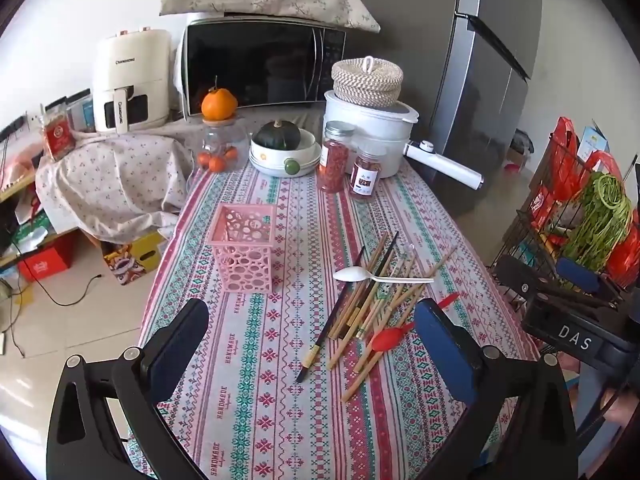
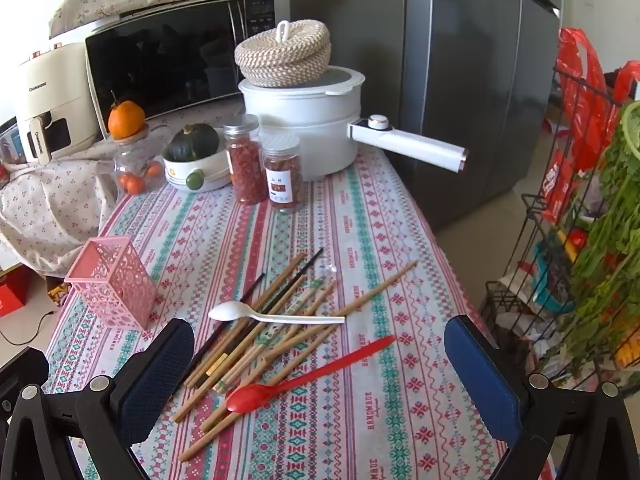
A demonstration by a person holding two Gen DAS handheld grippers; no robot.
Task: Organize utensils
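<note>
Patterned tabletop (image 2: 400, 400) w/ bare cloth near front edge; I see both claws, left (image 1: 312, 360) & right (image 2: 320, 364), spread apart, holding nothing. Chopsticks pile (image 2: 256, 332) mid-tabletop toward right edge, pink holder (image 2: 114, 282) upright toward left edge.

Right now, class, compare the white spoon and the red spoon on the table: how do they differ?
The white spoon is white, while the red spoon is red. The white spoon lies across the middle of the chopsticks; the red spoon lies across their near ends, mostly on the tablecloth. The white spoon lies level across the view; the red spoon runs diagonally. Both lie loose, ungripped.
</note>
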